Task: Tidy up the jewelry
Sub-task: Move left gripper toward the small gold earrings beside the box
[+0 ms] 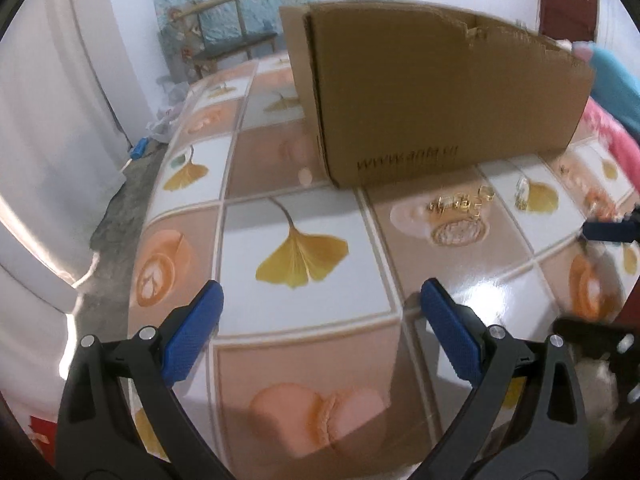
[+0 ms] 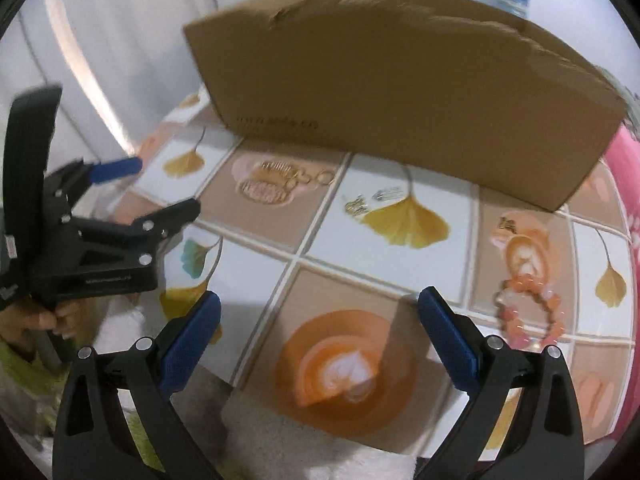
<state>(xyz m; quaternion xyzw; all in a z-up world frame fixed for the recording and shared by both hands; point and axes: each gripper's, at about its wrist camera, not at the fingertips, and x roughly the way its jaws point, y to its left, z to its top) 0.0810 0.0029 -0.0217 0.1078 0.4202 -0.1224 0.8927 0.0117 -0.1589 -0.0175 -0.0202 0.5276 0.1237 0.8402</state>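
Observation:
Gold jewelry point(image 1: 460, 202) lies on the patterned tablecloth in front of a cardboard box point(image 1: 440, 92); in the right wrist view it shows as a gold comb and rings point(image 2: 288, 172). Small earrings point(image 2: 356, 204) and clips point(image 2: 386, 193) lie to its right, with a tiny gold piece point(image 2: 506, 223) further right. An orange bead bracelet point(image 2: 528, 312) lies near my right gripper's right finger. My left gripper point(image 1: 320, 328) is open and empty above the cloth. My right gripper point(image 2: 320, 332) is open and empty. The left gripper also shows in the right wrist view point(image 2: 156, 184).
The cardboard box point(image 2: 400, 92) stands along the back of the table. A white curtain point(image 1: 48, 140) hangs left, past the table edge. A wooden chair point(image 1: 224, 40) stands behind. Pink and blue fabric point(image 1: 612, 112) lies at the right edge.

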